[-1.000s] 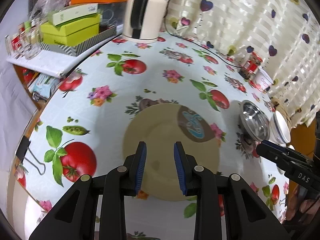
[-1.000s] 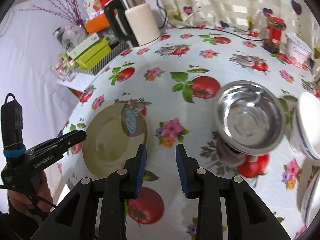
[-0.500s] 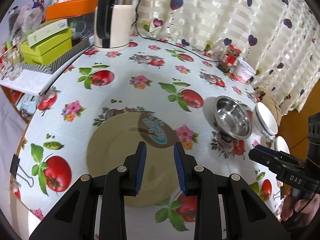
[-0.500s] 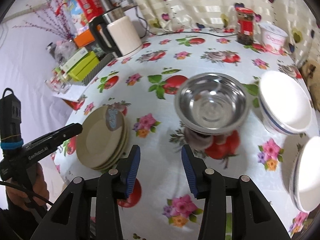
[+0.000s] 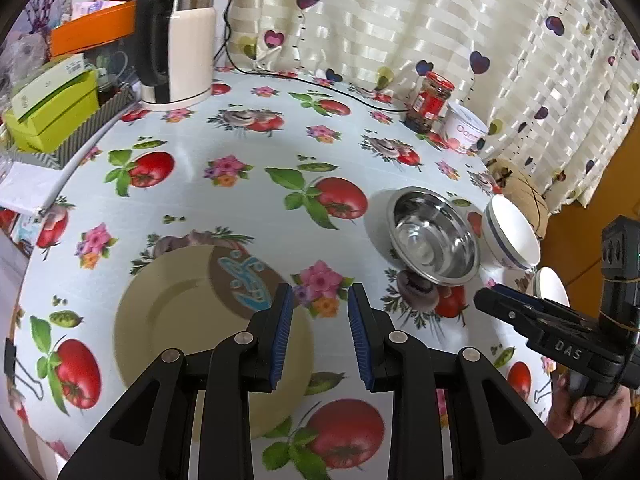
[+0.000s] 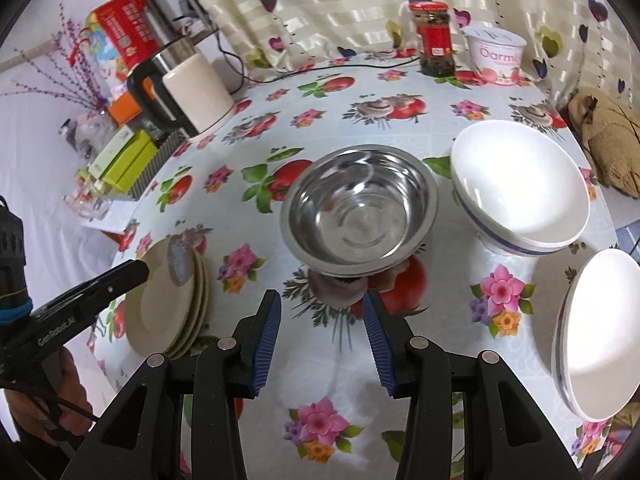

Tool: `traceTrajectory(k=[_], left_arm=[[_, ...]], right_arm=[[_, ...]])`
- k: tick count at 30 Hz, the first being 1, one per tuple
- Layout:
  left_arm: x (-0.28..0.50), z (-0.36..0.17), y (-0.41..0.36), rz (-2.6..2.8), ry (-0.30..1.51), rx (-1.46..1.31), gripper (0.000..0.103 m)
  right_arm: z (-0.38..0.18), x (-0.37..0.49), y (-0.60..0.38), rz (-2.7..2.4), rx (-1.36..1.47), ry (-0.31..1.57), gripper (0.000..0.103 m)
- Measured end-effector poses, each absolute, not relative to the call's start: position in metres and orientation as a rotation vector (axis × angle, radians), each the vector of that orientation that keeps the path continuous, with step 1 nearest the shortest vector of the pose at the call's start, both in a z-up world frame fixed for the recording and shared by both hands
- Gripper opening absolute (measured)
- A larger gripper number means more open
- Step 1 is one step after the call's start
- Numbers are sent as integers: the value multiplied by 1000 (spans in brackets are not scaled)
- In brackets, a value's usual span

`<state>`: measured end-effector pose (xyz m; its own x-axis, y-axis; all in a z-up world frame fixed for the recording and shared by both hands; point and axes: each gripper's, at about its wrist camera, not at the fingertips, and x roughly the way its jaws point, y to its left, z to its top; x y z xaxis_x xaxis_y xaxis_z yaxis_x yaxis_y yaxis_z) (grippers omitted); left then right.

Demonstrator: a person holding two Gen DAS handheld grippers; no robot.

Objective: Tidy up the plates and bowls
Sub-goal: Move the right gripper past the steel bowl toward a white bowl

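A stack of beige plates [image 5: 192, 316] [image 6: 168, 304] lies on the tomato-print tablecloth [image 5: 248, 184] at front left. A steel bowl [image 5: 434, 236] [image 6: 358, 210] sits mid-table. To its right stand stacked white bowls with a blue band [image 5: 512, 236] [image 6: 520, 192], and another white stack [image 6: 600, 332] stands at the right edge. My left gripper [image 5: 319, 332] is open and empty, above the plates' right rim. My right gripper [image 6: 321, 332] is open and empty, just in front of the steel bowl.
An electric kettle [image 5: 176, 40] with its cord, green boxes [image 5: 52, 108] and an orange box stand at the back left. A red-lidded jar [image 6: 434, 40] and a yoghurt tub [image 6: 496, 54] stand at the back by the curtain. A brown sack [image 6: 608, 140] lies at far right.
Both grippers have pulled back and risen from the table and swung right. The right gripper's jaws have opened wider and now face the steel bowl. The left has drawn off the plates.
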<state>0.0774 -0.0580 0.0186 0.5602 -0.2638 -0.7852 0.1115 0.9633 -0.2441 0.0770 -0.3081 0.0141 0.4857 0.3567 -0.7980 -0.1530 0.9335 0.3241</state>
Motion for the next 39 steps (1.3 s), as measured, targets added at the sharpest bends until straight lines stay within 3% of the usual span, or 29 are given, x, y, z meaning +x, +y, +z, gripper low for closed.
traceTrajectory(k=[13,27,39], left_arm=[[102,9,-92,-279,987,-170,29],[114,-1,-102,-280,1015,-181,29],[117,-6,-105,-294,1031,-182,29]], right_arm=[[1,100,-329,227,267,1028,32],[-16,131,-342,169,311,1064,31],[-24,140,-348,166,321,1094,18]])
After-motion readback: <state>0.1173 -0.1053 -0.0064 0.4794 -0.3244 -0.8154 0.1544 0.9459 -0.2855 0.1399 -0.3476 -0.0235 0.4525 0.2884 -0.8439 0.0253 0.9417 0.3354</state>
